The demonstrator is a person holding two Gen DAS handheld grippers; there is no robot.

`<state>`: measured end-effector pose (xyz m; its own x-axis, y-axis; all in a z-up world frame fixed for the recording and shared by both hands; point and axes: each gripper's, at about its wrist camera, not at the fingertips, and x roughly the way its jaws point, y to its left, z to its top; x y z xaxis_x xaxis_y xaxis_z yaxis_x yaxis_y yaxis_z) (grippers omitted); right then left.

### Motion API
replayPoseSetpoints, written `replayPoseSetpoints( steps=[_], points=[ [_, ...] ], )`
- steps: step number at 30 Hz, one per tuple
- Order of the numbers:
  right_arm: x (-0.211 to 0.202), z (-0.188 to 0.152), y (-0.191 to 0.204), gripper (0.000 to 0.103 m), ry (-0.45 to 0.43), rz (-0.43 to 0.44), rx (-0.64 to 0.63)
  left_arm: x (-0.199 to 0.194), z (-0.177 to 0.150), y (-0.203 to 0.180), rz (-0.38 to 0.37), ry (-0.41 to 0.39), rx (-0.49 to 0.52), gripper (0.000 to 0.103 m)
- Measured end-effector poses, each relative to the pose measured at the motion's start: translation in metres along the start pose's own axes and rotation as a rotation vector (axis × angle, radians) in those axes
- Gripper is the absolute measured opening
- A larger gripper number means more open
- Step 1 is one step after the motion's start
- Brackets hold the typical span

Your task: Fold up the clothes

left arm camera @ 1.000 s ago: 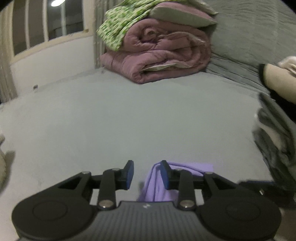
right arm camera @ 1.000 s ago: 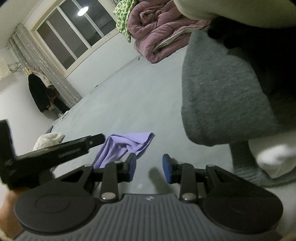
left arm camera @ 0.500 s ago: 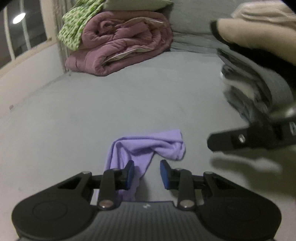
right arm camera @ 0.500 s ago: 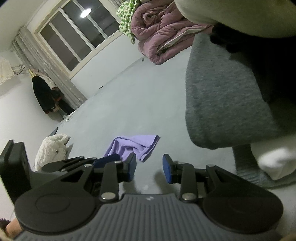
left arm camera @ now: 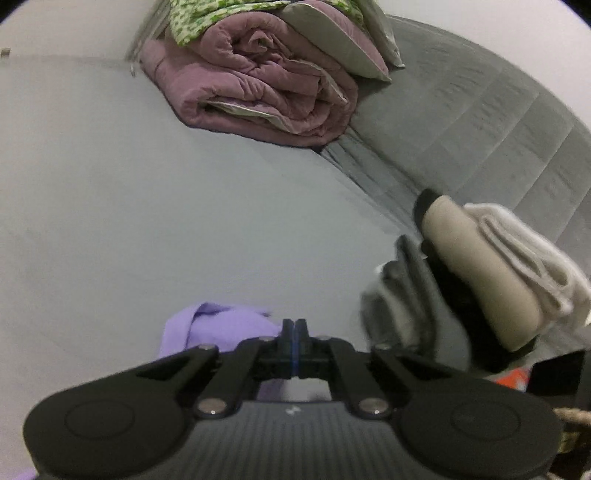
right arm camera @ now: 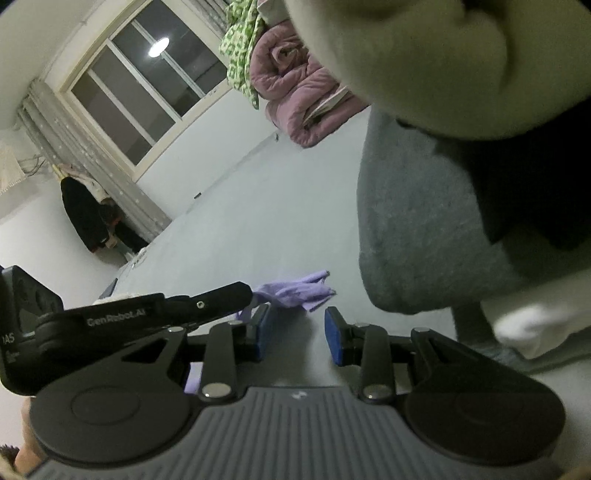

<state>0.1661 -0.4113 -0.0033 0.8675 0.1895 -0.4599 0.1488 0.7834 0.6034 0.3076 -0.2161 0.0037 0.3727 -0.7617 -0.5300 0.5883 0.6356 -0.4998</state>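
The purple garment (left arm camera: 218, 325) is seen crumpled on the grey bed sheet (left arm camera: 155, 206), and all other places are given from it. In the left wrist view the left gripper (left arm camera: 294, 332) is found directly over the garment's near right edge, its blue pads pressed flat together; whether a fold of cloth is caught between them cannot be told, since the fingers cover that spot and the lower part of the garment is hidden under the gripper body. Beyond the garment, far up the sheet, a rolled pink quilt (left arm camera: 266, 85) is stacked under a green patterned cloth (left arm camera: 207, 18) whose top is cut off by the frame. To the garment's right a pile of folded clothes (left arm camera: 491, 269) is smeared and hard to make out.

In the right wrist view the right gripper (right arm camera: 297, 334) is held just short of the garment (right arm camera: 295, 293), its jaws spread with bare sheet between them. The left gripper's finger (right arm camera: 207, 302) is laid across the garment's left end and hides it. The right side of this view is filled by a grey knit item (right arm camera: 417, 229), too close to be identified
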Motion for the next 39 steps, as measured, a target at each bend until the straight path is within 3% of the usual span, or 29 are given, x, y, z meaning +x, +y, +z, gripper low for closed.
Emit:
replayPoseSetpoints(
  steps=[5, 11, 16, 24, 29, 32, 34, 39],
  points=[
    [0.002, -0.002, 0.006, 0.035, 0.039, 0.016, -0.004, 0.007, 0.007, -0.005, -0.036, 0.027, -0.044, 0.000],
    [0.007, -0.005, 0.012, 0.037, 0.092, 0.036, -0.023, 0.011, 0.008, -0.014, -0.042, 0.094, 0.001, 0.000],
    [0.011, -0.004, 0.011, 0.037, 0.107, 0.032, -0.022, 0.005, 0.009, -0.015, -0.028, 0.073, 0.015, 0.002],
    [0.020, -0.009, 0.006, 0.037, 0.024, -0.012, -0.010, 0.020, 0.006, 0.000, 0.150, 0.074, 0.129, 0.009],
    [0.035, -0.015, 0.007, 0.036, -0.020, -0.041, -0.045, 0.038, 0.006, 0.019, 0.194, 0.081, 0.141, 0.009],
    [0.045, -0.018, 0.008, 0.023, -0.046, -0.059, -0.065, 0.044, 0.010, 0.029, 0.194, 0.068, 0.120, 0.008],
    [0.049, -0.020, 0.009, 0.003, -0.063, -0.071, -0.077, 0.046, 0.011, 0.033, 0.179, 0.061, 0.111, 0.003],
    [0.033, -0.019, 0.016, 0.003, -0.140, -0.159, -0.140, 0.048, 0.013, 0.029, 0.161, 0.003, 0.115, 0.000]
  ],
)
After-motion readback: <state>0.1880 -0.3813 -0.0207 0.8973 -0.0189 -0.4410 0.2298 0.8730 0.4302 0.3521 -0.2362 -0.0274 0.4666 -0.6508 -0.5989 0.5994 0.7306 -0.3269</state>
